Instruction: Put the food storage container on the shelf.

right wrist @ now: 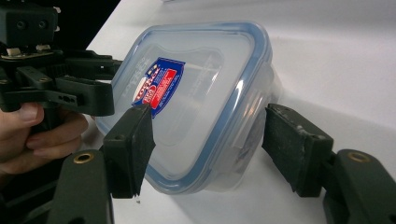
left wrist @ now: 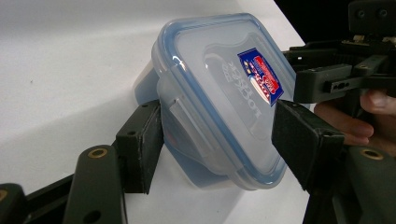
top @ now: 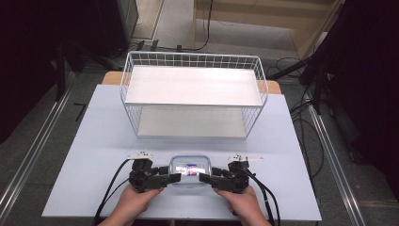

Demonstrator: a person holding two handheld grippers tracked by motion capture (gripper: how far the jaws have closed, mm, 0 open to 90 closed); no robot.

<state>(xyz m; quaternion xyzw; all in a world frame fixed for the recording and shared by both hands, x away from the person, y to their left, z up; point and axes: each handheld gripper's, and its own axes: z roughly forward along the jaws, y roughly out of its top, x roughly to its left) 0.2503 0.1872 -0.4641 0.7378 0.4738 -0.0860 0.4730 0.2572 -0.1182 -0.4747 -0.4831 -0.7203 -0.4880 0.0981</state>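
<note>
White table (top: pixel 94 155): wire basket (top: pixel 193 94) stands well behind the lidded plastic container (top: pixel 189 170), bare surface between them. Container sits near the table's front edge. Left gripper (top: pixel 175 178) and right gripper (top: pixel 204 178) straddle its opposite ends, jaws part spread; pad contact cannot be confirmed.

Container lid (left wrist: pixel 224 93) bears an unreadable red-blue sticker (left wrist: pixel 261 77).

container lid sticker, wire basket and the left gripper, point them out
lid sticker (left wrist: pixel 262 76), left gripper view, middle of the red-and-blue label
wire basket (top: pixel 193 59), high view, back rim
left gripper (top: pixel 175 177), high view, between its fingers
</note>
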